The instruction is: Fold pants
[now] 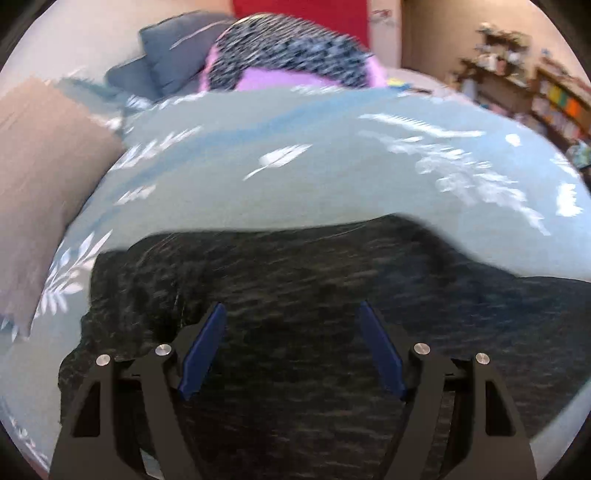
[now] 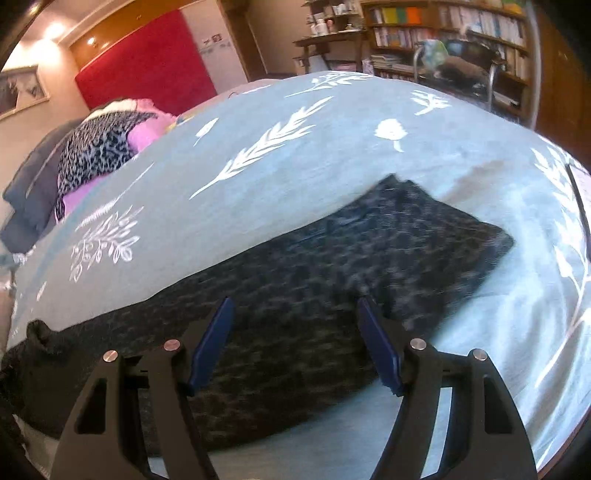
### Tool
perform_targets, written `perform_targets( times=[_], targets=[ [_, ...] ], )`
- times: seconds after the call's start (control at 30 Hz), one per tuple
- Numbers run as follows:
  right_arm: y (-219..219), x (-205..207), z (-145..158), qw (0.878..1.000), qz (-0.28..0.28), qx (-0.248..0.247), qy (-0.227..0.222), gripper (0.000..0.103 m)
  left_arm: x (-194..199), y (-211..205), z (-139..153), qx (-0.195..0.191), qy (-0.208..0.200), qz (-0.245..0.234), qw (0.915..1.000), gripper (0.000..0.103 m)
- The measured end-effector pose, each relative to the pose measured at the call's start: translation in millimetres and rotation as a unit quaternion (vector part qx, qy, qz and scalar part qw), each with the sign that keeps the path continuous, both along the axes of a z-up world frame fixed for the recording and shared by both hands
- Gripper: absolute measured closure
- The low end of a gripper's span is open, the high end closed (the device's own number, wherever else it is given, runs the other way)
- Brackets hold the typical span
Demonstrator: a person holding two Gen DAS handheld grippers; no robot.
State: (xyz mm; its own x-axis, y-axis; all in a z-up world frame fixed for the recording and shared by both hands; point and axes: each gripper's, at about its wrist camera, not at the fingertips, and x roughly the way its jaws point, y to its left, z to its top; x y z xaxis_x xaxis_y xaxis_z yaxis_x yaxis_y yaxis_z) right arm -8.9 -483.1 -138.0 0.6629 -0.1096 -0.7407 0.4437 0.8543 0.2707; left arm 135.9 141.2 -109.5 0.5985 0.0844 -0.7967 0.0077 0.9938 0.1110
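I see the dark pants (image 2: 314,295) lying flat on the bed (image 2: 295,155), long way running left to right. My left hand-held gripper (image 1: 291,347) and right hand-held gripper (image 2: 295,343) both hover over them, spread wide, holding nothing. The right one is nearer the narrow end.

Pants: I count one dark pair (image 2: 332,266), lying on the bedspread.
Grippers: I see two, the left gripper (image 1: 291,310) and the right gripper (image 2: 295,306), one per wrist view.
Fingers: two blue fingers (image 1: 203,350) per gripper, four in all, both pairs spread wide.
Bedspread: one, teal with white leaves (image 2: 295,147).
Clothes pile: one (image 2: 107,147); I can't count its pieces.
Bookshelf: one (image 2: 443,33).
Red panel: one (image 2: 147,66).
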Motion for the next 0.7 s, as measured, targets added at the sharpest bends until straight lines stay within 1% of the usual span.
perform_targets(
  times=[0.07, 0.13, 0.2, 0.23, 0.3, 0.33, 0.43, 0.5, 0.53, 0.57, 0.6, 0.67, 0.7],
  targets=[
    [-13.7, -9.2, -1.2, 1.000, -0.003, 0.020, -0.012, 0.032, 4.1, 18.4, -7.7, -0.014, 0.010, 0.023, 0.9996, 0.029],
    [-23.5, -15.1, 0.4, 0.999, -0.003, 0.039, -0.023, 0.032, 6.0, 39.7, -12.5, -0.044, 0.017, 0.049, 0.9977, 0.029],
    [-29.0, -21.4, 4.8, 0.998, -0.006, 0.050, -0.033, 0.032, 4.5, 51.9, -12.5, -0.075, 0.020, 0.061, 0.9951, 0.029],
    [-34.2, -25.8, 7.4, 0.998, -0.009, 0.056, -0.040, 0.032, 3.1, 52.0, -12.2, -0.079, 0.020, 0.063, 0.9947, 0.029],
    [-47.2, -36.9, 11.6, 0.996, -0.016, 0.070, -0.054, 0.032, 2.6, 48.1, -7.8, -0.075, 0.019, 0.069, 0.9946, 0.029],
    [-55.3, -44.2, 15.4, 0.996, -0.029, 0.065, -0.058, 0.032, 1.7, 44.3, -4.3, -0.073, 0.016, 0.069, 0.9948, 0.029],
    [-78.3, -64.6, 24.3, 0.994, -0.064, 0.050, -0.070, 0.032, -4.3, 23.0, 15.0, -0.069, -0.008, 0.044, 0.9966, 0.029],
    [-93.1, -74.1, 25.7, 0.993, -0.090, 0.040, -0.068, 0.032, -7.2, 8.0, 26.7, -0.070, -0.018, 0.028, 0.9970, 0.029],
    [-100.1, -79.0, 25.1, 0.992, -0.097, 0.041, -0.069, 0.033, -7.7, -0.4, 32.8, -0.069, -0.023, 0.022, 0.9971, 0.029],
    [-105.7, -82.6, 24.5, 0.992, -0.101, 0.043, -0.069, 0.039, -6.9, -9.7, 38.7, -0.069, -0.028, 0.016, 0.9971, 0.029],
    [-107.3, -83.9, 23.7, 0.991, -0.105, 0.044, -0.070, 0.040, -6.6, -16.3, 42.7, -0.070, -0.033, 0.010, 0.9970, 0.029],
    [-116.4, -84.5, 23.4, 0.989, -0.107, 0.060, -0.079, 0.049, -7.2, -33.5, 53.1, -0.070, -0.044, -0.008, 0.9965, 0.029],
    [-120.0, -81.8, 21.2, 0.989, -0.104, 0.068, -0.081, 0.051, -7.5, -43.5, 58.1, -0.073, -0.048, -0.019, 0.9960, 0.029]
  ],
)
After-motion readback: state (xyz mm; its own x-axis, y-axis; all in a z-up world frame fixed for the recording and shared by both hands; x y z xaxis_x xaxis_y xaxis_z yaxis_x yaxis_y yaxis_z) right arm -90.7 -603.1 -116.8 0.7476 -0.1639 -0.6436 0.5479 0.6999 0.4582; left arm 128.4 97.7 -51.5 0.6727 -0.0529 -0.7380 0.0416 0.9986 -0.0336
